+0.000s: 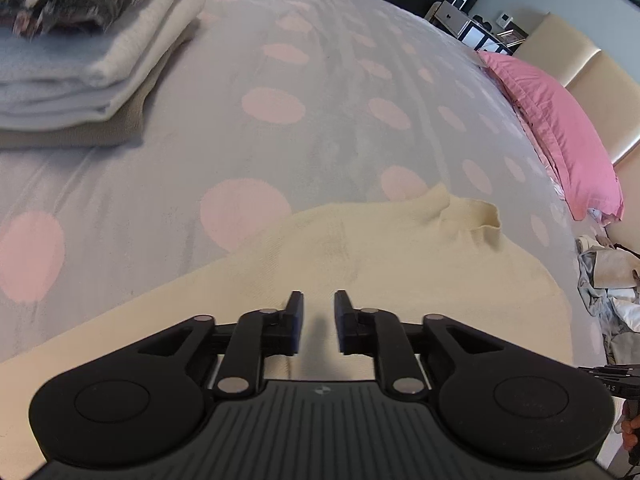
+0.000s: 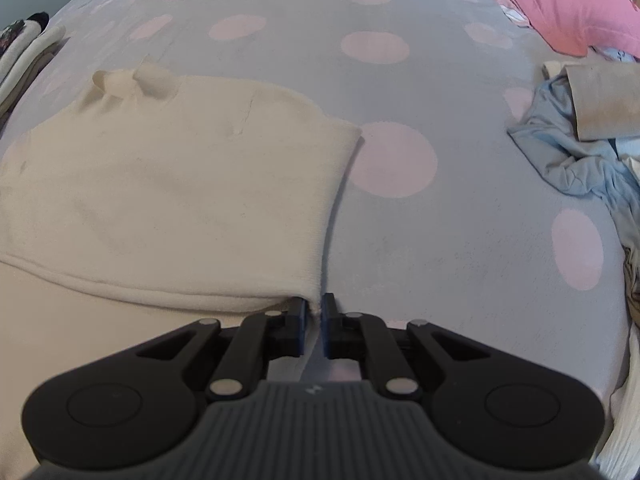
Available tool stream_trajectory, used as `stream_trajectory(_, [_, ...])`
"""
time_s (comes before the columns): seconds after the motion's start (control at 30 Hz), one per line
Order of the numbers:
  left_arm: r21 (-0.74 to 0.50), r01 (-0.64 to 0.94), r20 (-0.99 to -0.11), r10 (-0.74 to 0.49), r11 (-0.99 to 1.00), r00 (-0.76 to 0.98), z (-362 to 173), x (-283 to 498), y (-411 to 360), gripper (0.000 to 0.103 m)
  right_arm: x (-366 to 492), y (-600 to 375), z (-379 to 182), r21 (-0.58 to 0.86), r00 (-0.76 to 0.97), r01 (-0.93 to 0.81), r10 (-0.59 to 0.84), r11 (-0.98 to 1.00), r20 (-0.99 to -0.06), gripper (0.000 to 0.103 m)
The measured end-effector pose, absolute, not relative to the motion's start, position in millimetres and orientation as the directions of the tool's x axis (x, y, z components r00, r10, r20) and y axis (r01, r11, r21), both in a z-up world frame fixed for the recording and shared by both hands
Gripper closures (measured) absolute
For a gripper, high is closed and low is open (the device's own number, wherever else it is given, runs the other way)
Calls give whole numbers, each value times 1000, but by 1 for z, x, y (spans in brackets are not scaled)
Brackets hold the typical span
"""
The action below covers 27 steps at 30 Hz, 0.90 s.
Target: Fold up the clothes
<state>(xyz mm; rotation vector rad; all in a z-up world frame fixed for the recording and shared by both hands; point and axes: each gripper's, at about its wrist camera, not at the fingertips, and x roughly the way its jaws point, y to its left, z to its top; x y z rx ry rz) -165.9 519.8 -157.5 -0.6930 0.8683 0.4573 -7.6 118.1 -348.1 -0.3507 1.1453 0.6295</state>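
Observation:
A cream knit sweater [image 1: 360, 264] lies flat on the bed, collar pointing away. My left gripper [image 1: 318, 312] hovers over the sweater's body with its jaws a little apart and nothing between them. In the right wrist view the same sweater [image 2: 168, 184] lies with a folded layer on top. My right gripper [image 2: 315, 308] is nearly closed on the bottom right corner of that folded layer, with a thin edge of cream cloth between the pads.
The bed has a grey cover with pink dots [image 1: 320, 92]. A stack of folded clothes [image 1: 80, 64] sits at the far left. A pink pillow [image 1: 560, 128] lies at the right. A heap of unfolded clothes [image 2: 580, 140] lies on the right side.

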Motion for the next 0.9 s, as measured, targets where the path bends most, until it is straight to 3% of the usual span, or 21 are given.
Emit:
stream_trajectory(0.17, [-337, -658, -823, 129, 674, 554, -147, -178, 526, 81, -2, 113, -352, 62, 255, -619, 275, 783, -927, 89])
stream_trajectory(0.27, [-299, -675, -851, 132, 675, 509, -131, -187, 532, 72, -2, 111, -345, 49, 264, -611, 261, 790, -928, 78])
stream_trajectory(0.33, [-249, -676, -878, 134, 693, 460, -120, -195, 536, 60, -7, 112, -336, 30, 281, -623, 259, 781, -924, 76])
stream_trajectory(0.37, [-229, -684, -886, 142, 693, 441, -115, -203, 539, 58, -12, 112, -331, 23, 293, -632, 266, 774, -919, 68])
stream_trajectory(0.43, [-217, -698, -893, 151, 683, 425, -105, -224, 544, 57, -20, 112, -320, 19, 312, -644, 286, 765, -906, 56])
stream_trajectory(0.63, [-169, -780, -917, 193, 603, 348, -90, -299, 563, 56, -45, 116, -300, 60, 295, -699, 364, 713, -884, 50])
stream_trajectory(0.73, [-135, -833, -931, 219, 537, 292, -94, -339, 573, 56, -59, 119, -295, 58, 286, -725, 376, 687, -881, 43])
stream_trajectory(0.9, [-69, -913, -943, 272, 401, 191, -109, -402, 593, 56, -72, 116, -287, 105, 264, -718, 409, 688, -873, 40])
